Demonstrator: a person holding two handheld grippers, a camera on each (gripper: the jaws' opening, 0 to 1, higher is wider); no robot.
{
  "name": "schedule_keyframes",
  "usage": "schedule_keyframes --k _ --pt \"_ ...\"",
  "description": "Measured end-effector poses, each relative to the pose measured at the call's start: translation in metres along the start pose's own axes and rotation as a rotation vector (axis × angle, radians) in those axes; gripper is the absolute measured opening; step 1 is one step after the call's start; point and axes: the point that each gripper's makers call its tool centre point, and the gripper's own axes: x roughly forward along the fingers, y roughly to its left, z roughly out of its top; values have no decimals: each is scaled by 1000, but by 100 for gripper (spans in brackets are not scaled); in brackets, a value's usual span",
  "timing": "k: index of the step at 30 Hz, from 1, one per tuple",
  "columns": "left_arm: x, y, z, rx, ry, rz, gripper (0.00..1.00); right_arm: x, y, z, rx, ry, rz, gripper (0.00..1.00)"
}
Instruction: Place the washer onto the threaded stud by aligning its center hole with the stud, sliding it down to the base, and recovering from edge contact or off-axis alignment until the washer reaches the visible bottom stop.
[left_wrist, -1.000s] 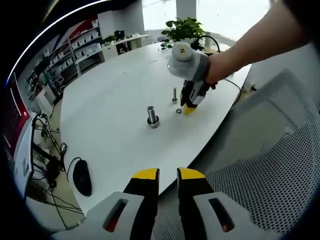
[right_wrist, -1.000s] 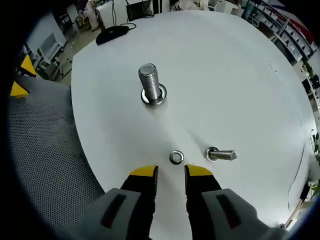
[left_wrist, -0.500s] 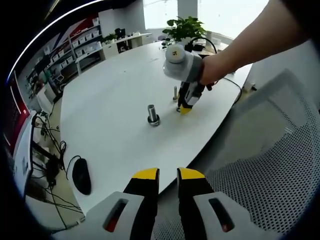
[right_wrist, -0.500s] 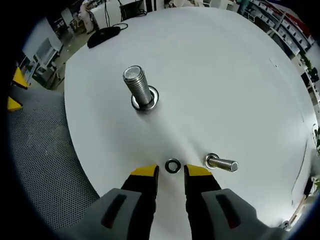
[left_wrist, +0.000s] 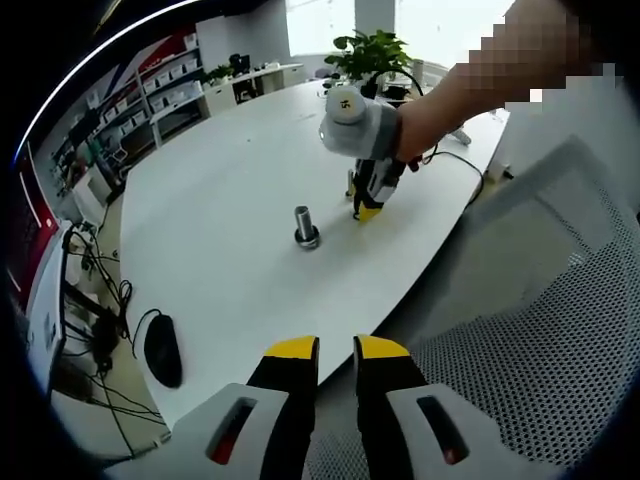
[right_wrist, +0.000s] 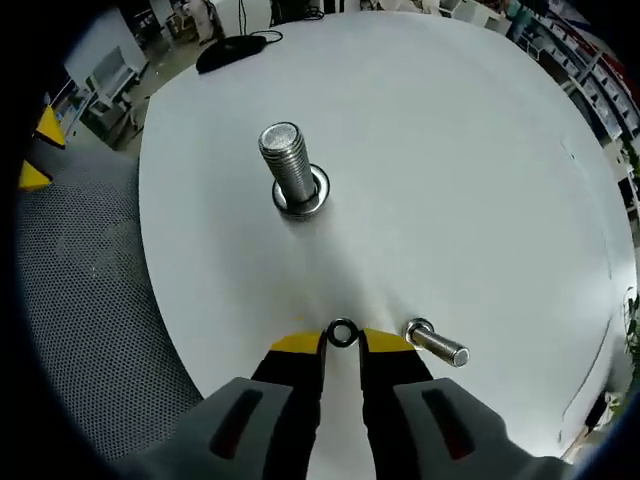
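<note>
The small steel washer (right_wrist: 342, 334) lies on the white table (right_wrist: 450, 180), caught between the yellow tips of my right gripper (right_wrist: 342, 346), which is shut on it. The threaded stud (right_wrist: 290, 172) stands upright on its round base, well ahead of the washer. In the left gripper view the same stud (left_wrist: 305, 225) is mid-table, and the right gripper (left_wrist: 368, 205), held by a hand, touches down just right of it. My left gripper (left_wrist: 336, 348) hangs off the table's edge, a narrow gap between its jaws and nothing in them.
A smaller bolt (right_wrist: 437, 343) lies on its side just right of the washer. A black mouse (left_wrist: 164, 353) sits near the table's edge. A mesh chair (left_wrist: 540, 330) stands beside the table, and a potted plant (left_wrist: 370, 55) at the far end.
My right gripper has come forward over the washer and its jaws have narrowed onto it. The left gripper has stayed where it was.
</note>
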Motion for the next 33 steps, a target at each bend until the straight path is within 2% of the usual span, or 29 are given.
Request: schedule_keyframes --k 9,13,17,22,24,28,29,31,33 --pt "0 2 0 -4 1 6 11 1 3 0 -105 158 -17 16" --pt "0 2 -1 -8 3 10 11 2 4 1 -104 219 -38 15" --pt "0 3 -1 -10 3 10 11 2 4 0 -99 236 -53 15" --pt "0 2 0 -9 2 8 11 0 3 -1 -70 177 -72 15" --pt "0 2 -1 -6 4 8 11 0 3 0 -92 119 -96 15" --pt "0 3 1 -11 -5 11 11 -1 2 0 -39 -6 -108 14" --pt "-1 3 1 -13 -7 12 11 -2 3 -1 -23 -17 -105 14" --pt "-1 3 1 -11 -7 12 11 -3 7 -5 -48 -20 -70 14" --pt "0 2 1 -8 -4 8 11 -3 7 -10 16 -13 -57 14"
